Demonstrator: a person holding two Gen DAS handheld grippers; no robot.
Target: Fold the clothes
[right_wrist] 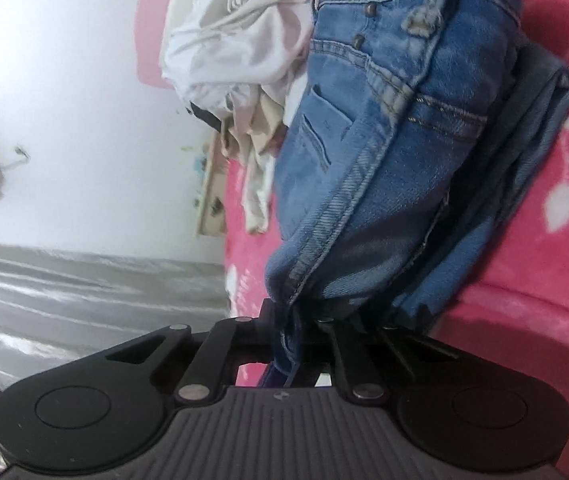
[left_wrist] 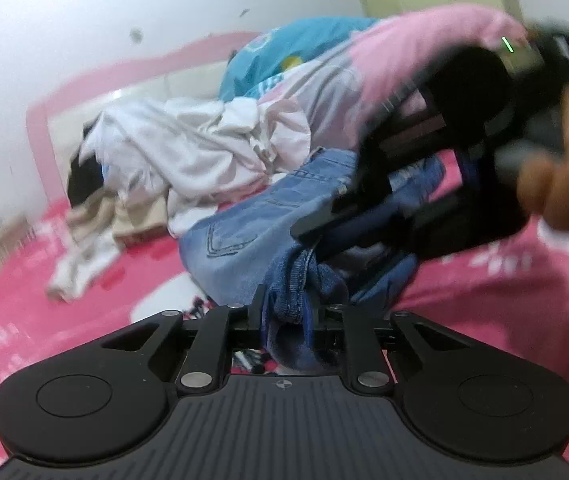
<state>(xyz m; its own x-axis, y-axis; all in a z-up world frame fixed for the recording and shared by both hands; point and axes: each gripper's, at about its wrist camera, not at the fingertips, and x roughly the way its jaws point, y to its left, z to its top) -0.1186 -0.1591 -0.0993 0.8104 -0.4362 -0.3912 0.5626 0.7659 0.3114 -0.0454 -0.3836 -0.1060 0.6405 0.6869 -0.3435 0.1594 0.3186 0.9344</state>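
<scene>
— Jeans (right_wrist: 384, 128), blue denim, partly folded on the pink bed cover (right_wrist: 544, 320): where do they sit against each tool?

— Straight ahead of both. The left tool (left_wrist: 286, 312) has its jaws drawn narrow on a bunched denim edge, which fills the gap between them. The right tool (right_wrist: 296, 316) is likewise closed on a seamed fold of the jeans, the cloth hanging down through its jaws.

— And the right tool as seen from the left one?

— Ahead and to the right of the left tool, blurred, held by a hand (left_wrist: 564, 184) and reaching over the denim.

— What lies beyond the jeans?

— Past the left tool's tips, a heap of white garments (left_wrist: 188, 152), just beside the denim. Further back and to the right, a pink and grey top (left_wrist: 364, 68) and a teal garment (left_wrist: 292, 48). The white wall (left_wrist: 84, 20) stands behind them all.

— The jeans' pockets?

— From the right tool, a pocket with rivets and a belt loop (right_wrist: 424, 20) shows above its jaws.
</scene>
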